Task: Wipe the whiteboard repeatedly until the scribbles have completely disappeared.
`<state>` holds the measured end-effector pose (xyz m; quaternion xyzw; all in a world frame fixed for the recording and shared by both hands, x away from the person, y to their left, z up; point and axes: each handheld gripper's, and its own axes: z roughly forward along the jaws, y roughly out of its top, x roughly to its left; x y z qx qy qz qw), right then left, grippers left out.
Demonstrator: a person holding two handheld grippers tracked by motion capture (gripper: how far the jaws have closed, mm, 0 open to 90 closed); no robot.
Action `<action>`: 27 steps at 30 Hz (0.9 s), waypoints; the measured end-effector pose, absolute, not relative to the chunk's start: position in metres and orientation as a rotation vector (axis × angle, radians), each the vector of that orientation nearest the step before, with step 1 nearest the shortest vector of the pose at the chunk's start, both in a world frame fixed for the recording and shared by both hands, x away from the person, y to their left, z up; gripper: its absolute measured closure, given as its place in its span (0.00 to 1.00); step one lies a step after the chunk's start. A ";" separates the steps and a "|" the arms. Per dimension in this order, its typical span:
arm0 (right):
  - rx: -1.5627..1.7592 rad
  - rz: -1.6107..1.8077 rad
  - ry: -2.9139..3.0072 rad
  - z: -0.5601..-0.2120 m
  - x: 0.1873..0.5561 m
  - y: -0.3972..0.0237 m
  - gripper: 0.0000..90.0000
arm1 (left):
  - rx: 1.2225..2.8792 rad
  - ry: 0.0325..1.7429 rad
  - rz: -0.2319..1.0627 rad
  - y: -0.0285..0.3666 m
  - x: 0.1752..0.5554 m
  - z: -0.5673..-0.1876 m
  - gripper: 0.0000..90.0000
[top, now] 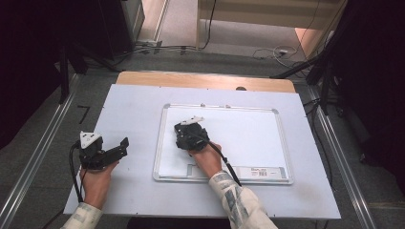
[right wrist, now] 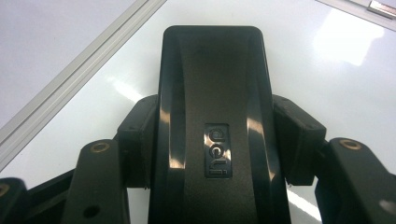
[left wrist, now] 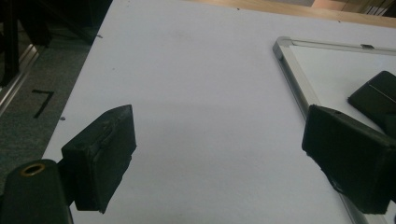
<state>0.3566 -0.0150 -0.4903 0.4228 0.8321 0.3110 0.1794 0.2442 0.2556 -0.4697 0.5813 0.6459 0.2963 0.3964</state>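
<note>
The left gripper hovered over the white sheet, its jaws wide apart and holding nothing, just beside the whiteboard. The right gripper pressed a black eraser against the whiteboard's left part, jaws clamped on its sides.

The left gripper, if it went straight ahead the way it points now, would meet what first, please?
Probably the whiteboard's metal frame: the open left gripper points across bare white table cover toward it. How high the jaws ride is unclear, so they might pass over it.
</note>
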 end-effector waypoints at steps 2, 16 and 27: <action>1.181 0.875 2.338 -0.492 0.354 -0.014 0.41 | 1.475 1.637 0.750 0.255 0.244 -0.470 0.11; 1.113 0.833 2.298 -0.492 0.352 -0.009 0.42 | 1.465 1.644 0.749 0.257 0.244 -0.470 0.11; 1.116 0.933 2.268 -0.445 0.352 -0.022 0.42 | 1.469 1.638 0.753 0.253 0.244 -0.469 0.11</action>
